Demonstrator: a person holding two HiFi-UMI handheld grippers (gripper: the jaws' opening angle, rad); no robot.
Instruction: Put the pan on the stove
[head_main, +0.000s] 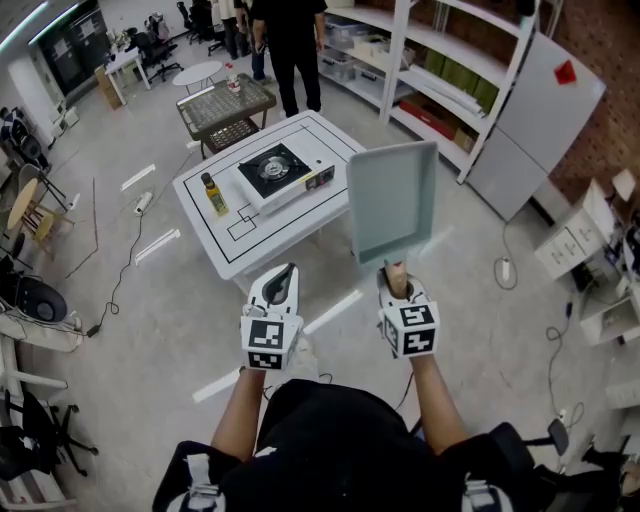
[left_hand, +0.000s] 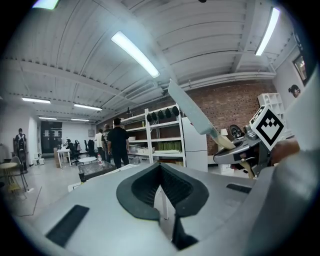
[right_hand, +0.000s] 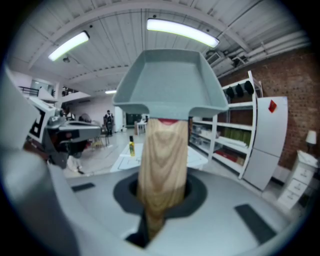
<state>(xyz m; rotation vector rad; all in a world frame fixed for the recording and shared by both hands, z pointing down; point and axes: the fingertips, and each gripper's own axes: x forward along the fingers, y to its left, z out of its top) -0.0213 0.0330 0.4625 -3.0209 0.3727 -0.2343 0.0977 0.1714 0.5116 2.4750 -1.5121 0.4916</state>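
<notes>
The right gripper (head_main: 397, 282) is clamped on the pan's wooden handle (right_hand: 162, 165). Its own view shows the handle rising straight out from between the jaws to the pan (right_hand: 170, 80), a pale, square, shallow one. The pan is in the air in front of the person, tipped up so that its hollow faces back toward the head camera. Its long axis runs from the handle away from the person and upward.

The left gripper (head_main: 283, 276) hangs beside the right one. Its jaws are drawn together with nothing between them, and it touches neither pan nor handle.

The stove (head_main: 274, 170) sits on the white table (head_main: 215, 240), with a yellow bottle (head_main: 213, 193) just beside it. From the held pan, the stove lies forward and to the left, well apart and much lower. In the head view the pan covers the table's right corner, not the burner. In the right gripper view the bottle shows left of the handle, which confirms that bearing.

By this reading the pan is gripped and lifted but not yet carried over. The coming move likely calls for the right gripper to travel forward and left. It would then level the pan, bottom down, over the burner. The left gripper is on the stove's side but has no part in the hold.
</notes>
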